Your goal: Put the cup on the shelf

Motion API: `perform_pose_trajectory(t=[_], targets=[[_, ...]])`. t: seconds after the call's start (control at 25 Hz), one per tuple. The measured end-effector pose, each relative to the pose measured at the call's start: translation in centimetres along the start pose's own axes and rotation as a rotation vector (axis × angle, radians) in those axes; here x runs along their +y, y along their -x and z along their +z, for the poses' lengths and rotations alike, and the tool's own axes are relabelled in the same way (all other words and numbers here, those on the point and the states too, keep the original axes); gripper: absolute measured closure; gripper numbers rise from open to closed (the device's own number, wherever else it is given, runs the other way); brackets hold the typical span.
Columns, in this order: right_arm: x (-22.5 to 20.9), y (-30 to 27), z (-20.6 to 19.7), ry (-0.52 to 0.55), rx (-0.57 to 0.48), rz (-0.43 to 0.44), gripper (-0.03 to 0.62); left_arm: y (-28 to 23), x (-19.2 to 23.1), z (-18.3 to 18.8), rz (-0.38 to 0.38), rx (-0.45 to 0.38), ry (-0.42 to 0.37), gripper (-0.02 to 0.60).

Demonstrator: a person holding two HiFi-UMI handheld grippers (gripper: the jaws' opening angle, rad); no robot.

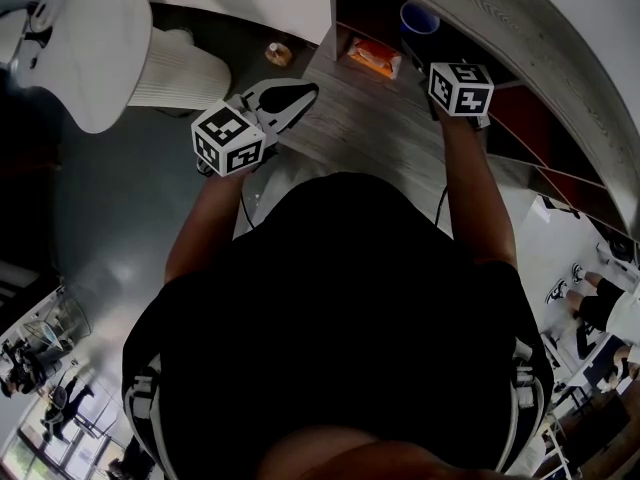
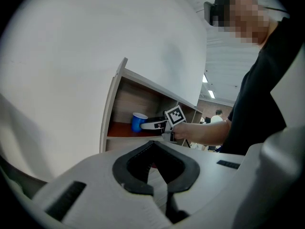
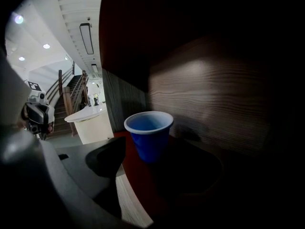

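Two jaws of the right gripper stand wide apart around the blue cup — not pressing it. The cup stands upright on the red shelf. Left gripper — closed and empty.

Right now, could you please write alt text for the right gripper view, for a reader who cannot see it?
A blue cup stands upright on the reddish shelf inside a wooden compartment, between the right gripper's open jaws, which do not touch it. Stairs show at far left.

A blue cup stands upright on the shelf.
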State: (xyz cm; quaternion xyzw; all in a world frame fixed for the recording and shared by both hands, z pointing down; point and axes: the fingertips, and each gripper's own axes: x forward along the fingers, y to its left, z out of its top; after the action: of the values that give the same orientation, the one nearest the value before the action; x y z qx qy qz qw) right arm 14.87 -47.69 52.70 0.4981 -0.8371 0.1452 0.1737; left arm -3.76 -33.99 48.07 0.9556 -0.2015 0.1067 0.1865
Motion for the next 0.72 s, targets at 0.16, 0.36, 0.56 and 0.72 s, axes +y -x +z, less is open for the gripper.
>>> perform_pose_trajectory(t=[0.16, 0.36, 0.56, 0.72], targets=[[0.3, 0.9, -0.3, -0.01, 0.003, -0.01, 0.263, 0.4, -0.4, 0.0, -0.007, -0.003, -0.005, 0.565], [0.9, 2.3, -0.5, -0.021, -0.007, -0.004, 0.266, 0.7, -1.0, 0.1, -0.019, -0.008, -0.013, 0.565], [1.9, 3.9, -0.8, -0.066, -0.033, 0.043, 0.445, 1.0, -2.1, 0.0, -0.042, -0.014, -0.019, 0.565], [2.6, 5.3, -0.5, -0.058, -0.051, 0.043, 0.504, 1.5, -2.9, -0.1, -0.05, -0.015, -0.025, 0.565]])
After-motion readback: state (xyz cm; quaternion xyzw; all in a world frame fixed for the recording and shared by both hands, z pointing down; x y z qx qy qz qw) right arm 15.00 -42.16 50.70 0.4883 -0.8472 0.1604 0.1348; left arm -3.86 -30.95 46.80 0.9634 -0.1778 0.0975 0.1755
